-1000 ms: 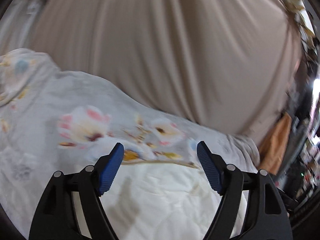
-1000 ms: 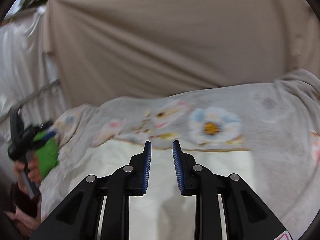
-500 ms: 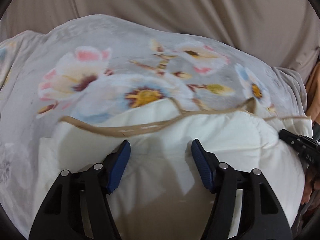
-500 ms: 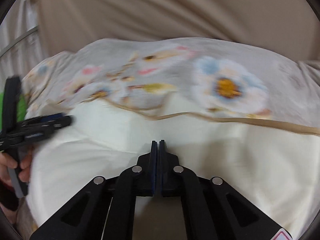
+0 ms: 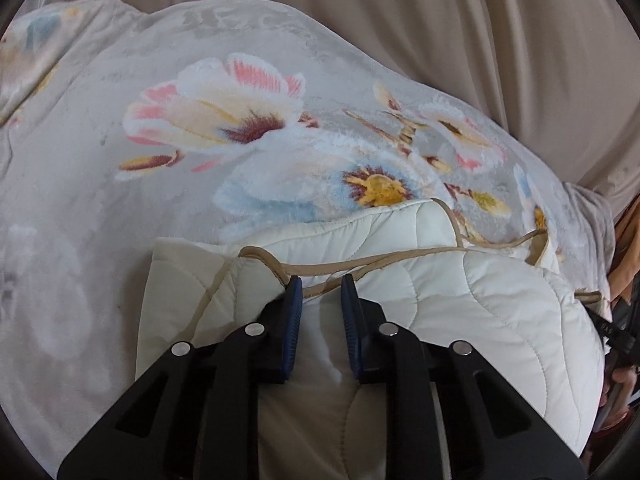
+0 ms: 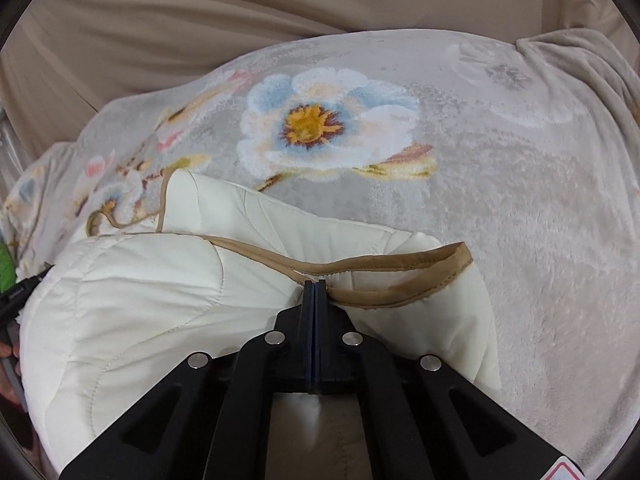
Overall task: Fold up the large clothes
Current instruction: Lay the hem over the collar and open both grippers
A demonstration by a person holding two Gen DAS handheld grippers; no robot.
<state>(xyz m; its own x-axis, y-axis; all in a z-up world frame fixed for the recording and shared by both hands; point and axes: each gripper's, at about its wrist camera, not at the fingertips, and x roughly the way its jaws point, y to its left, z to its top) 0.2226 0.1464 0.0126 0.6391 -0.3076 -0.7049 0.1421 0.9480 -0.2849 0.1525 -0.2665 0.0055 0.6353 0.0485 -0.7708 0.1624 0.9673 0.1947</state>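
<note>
A cream quilted garment (image 5: 472, 304) with tan trim lies folded over on a grey floral blanket (image 5: 120, 184). My left gripper (image 5: 320, 284) sits at the tan-trimmed edge, its blue pads a small gap apart with quilted fabric between them. In the right wrist view the same garment (image 6: 160, 312) fills the lower left. My right gripper (image 6: 315, 286) is shut on its tan trim (image 6: 400, 264) near the folded corner. The blanket (image 6: 500, 208) spreads beyond it.
A beige curtain (image 5: 460, 20) hangs behind the blanket and also shows in the right wrist view (image 6: 200, 20). The other gripper and hand show at the right edge of the left view (image 5: 618, 332).
My left gripper's jaws have narrowed from wide open onto the garment's trimmed edge. My right gripper closed half a second ago and now pinches the tan trim. Both moved forward over the garment.
</note>
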